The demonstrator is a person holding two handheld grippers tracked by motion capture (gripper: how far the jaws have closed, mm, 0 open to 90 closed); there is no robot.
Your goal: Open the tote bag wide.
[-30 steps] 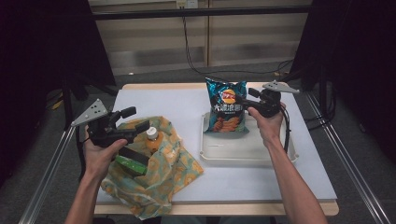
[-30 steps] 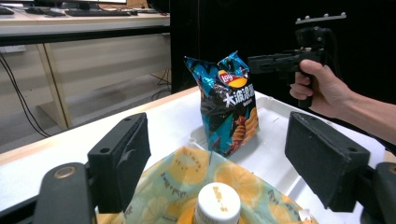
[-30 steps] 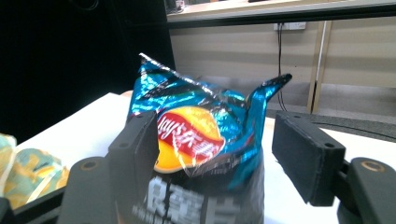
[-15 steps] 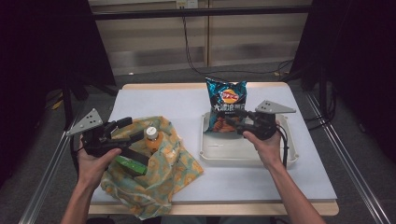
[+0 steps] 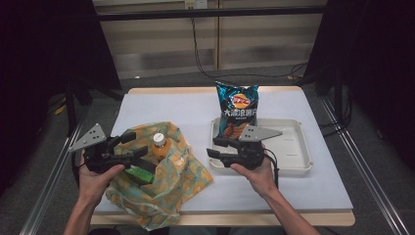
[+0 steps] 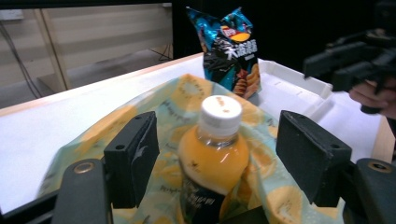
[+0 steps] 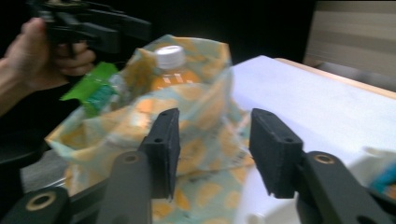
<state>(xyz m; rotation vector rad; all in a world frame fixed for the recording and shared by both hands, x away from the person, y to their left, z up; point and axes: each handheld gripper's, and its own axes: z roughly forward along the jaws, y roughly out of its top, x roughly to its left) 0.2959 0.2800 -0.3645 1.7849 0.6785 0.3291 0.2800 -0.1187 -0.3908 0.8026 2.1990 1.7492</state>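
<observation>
The left gripper (image 5: 128,145) hung over the patterned bag (image 5: 183,166) with its jaws apart on either side of the orange drink bottle (image 6: 213,161), pads clear of it and grasping nothing; they had just been closing a little. The bottle stood upright inside the bag, white cap (image 5: 158,137) above the cloth, with a green packet (image 5: 138,174) lying just beside it, at the left of the worktop (image 5: 161,105). The right gripper (image 5: 219,148) was likewise released, its jaws half open and empty and just closing further, aimed from the tray's (image 5: 298,147) near-left corner toward the bag's right flank. A chip bag (image 5: 237,110) stood on the tray's far-left part, well apart from the bottle.

The step in hand appeared to be lifting the bottle out. It would likely go best if the left gripper settled lower, onto the shoulder or body below the cap, and closed squarely so the smooth round plastic could not twist. The right gripper would do well to pinch the bag's rim and hold it down, since loose cloth could rise with the bottle or snag the pads.
</observation>
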